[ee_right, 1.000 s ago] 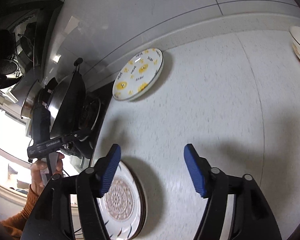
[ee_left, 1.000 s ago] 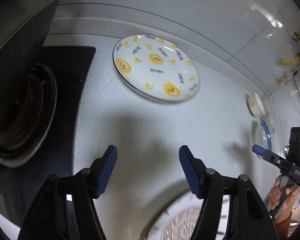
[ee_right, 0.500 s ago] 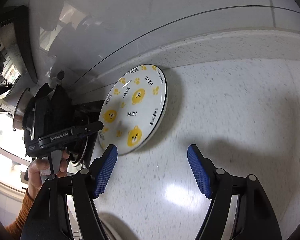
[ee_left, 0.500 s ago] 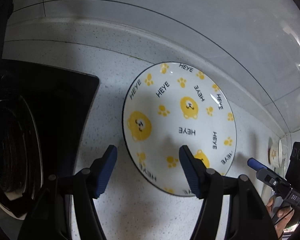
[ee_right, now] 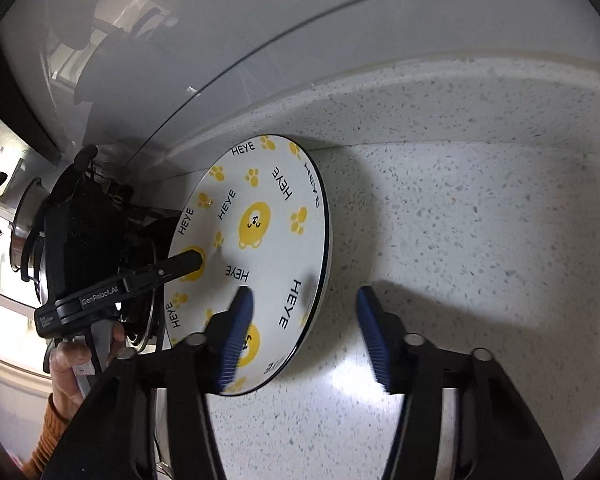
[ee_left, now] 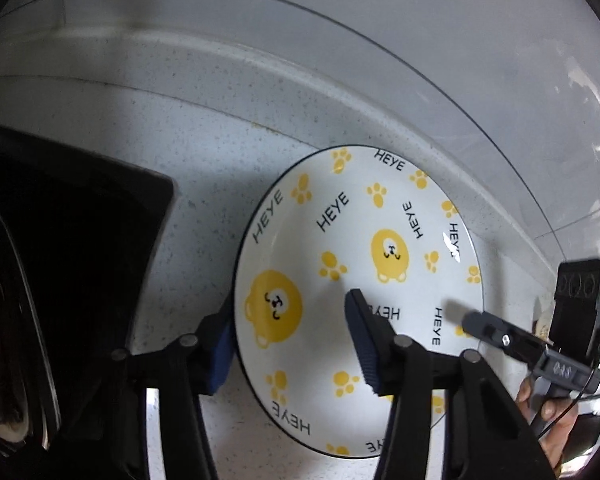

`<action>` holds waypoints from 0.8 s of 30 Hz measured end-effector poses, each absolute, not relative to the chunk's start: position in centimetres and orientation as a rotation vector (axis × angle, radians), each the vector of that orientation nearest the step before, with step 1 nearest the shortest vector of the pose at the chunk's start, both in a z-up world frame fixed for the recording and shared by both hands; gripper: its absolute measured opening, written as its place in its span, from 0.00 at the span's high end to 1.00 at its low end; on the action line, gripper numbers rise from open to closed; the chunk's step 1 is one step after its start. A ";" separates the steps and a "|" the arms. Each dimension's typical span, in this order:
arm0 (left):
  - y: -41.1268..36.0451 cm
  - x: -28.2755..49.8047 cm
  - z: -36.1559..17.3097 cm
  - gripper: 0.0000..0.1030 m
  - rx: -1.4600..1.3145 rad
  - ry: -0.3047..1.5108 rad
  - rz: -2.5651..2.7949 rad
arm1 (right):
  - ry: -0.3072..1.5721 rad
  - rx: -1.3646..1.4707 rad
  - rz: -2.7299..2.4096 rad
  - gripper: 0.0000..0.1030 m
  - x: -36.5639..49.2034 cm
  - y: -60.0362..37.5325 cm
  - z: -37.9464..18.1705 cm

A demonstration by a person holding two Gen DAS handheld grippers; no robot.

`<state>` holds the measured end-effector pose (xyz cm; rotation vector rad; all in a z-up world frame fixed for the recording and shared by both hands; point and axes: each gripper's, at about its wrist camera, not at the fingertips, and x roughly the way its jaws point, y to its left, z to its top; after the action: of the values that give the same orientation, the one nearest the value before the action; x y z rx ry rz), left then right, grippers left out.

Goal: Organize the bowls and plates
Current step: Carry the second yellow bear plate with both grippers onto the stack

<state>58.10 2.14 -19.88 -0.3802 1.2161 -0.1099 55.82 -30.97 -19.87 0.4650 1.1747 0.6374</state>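
A: Plate (ee_left: 360, 280) position, entry one. White, yellow bear-and-paw print, lying on the speckled counter (ee_right: 480, 220), far edge close against the backsplash. Where does it sit from the left gripper (ee_left: 290, 344)?

B: Straddled. Left gripper is spread wide; the outer pad sits just off the plate's near-left rim on the stove side, the inner pad hangs over the plate's well. Rim runs between the two pads. Contact I cannot confirm.

A: And the right gripper (ee_right: 306, 332)?

B: Also spread, nothing held. One pad over the plate's face, the other over bare counter to the far side, so the plate's right rim passes between them. From this wrist view the plate reads as tilted, but fisheye distortion may account for that; cannot tell if it is lifted.

A: Long axis?

B: Round, none to speak of. What matters is rim direction: each claw meets the rim roughly edge-on, from opposite sides.

A: Nearer hand?

B: Judgement only: about even, both at the rim. Left looks seated deeper over it.

A: Hazard?

B: Black stove (ee_left: 60, 260) with pan just outboard of the left claw.
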 end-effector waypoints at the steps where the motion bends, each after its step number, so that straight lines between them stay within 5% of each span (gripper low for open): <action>1: 2.0 58.1 -19.8 0.60 -0.359 1.216 -0.104 | 1.177 0.470 0.637 0.68 56.0 -31.1 -20.0; 6: 1.8 58.3 -19.7 0.65 -0.352 1.214 -0.087 | 1.176 0.507 0.642 0.82 56.6 -31.1 -20.6; 9: 3.2 57.9 -20.0 0.82 -0.393 1.206 -0.078 | 1.173 0.480 0.630 0.89 56.3 -30.9 -20.6; 24: 0.4 50.4 -19.2 0.89 -0.475 1.240 -0.253 | 1.177 0.442 0.530 0.89 48.6 -35.2 -19.7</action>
<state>50.39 0.38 -19.21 -0.4751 1.2396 -0.2525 48.61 -35.25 -19.73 0.4416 1.1769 0.5299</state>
